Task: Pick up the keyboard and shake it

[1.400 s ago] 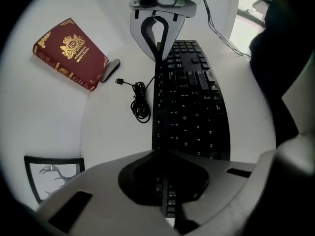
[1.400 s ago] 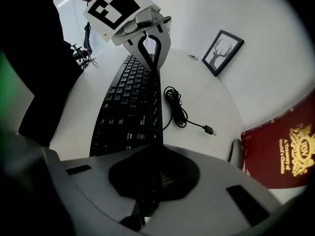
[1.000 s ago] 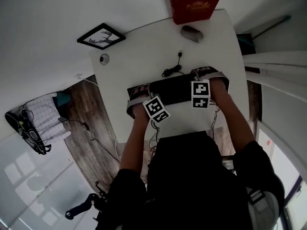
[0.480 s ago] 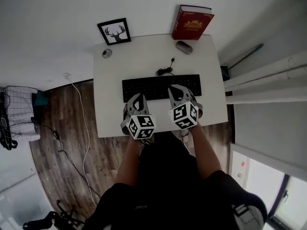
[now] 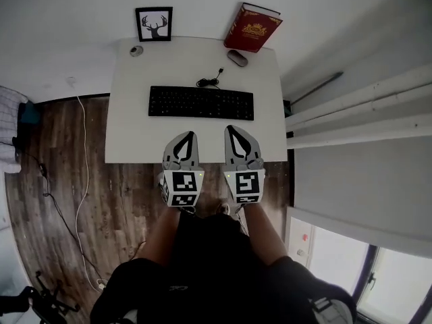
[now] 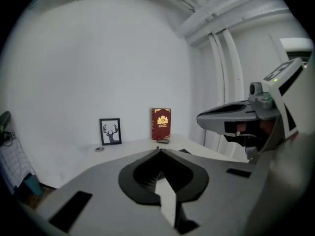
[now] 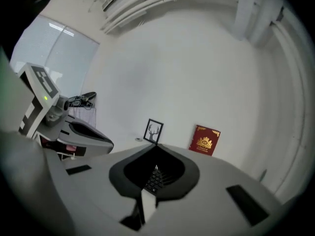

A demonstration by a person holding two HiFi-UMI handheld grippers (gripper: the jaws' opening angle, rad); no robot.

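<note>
Both arms reach forward side by side, the left gripper [image 5: 187, 137] and right gripper [image 5: 231, 131] pointing toward the desk [image 5: 128, 130], jaws closed and empty. The keyboard [image 5: 201, 102] lies flat on the desk, beyond their tips.

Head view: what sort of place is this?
Likely a home office or study corner: white desk against a wall, keyboard and mouse on it, framed deer picture, wood floor.

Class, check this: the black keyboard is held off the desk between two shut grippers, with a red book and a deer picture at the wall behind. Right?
No: the head view shows the black keyboard lying flat on the desk, held by neither gripper. The left gripper and right gripper are shut; the red book and deer picture stand at the wall.
</note>
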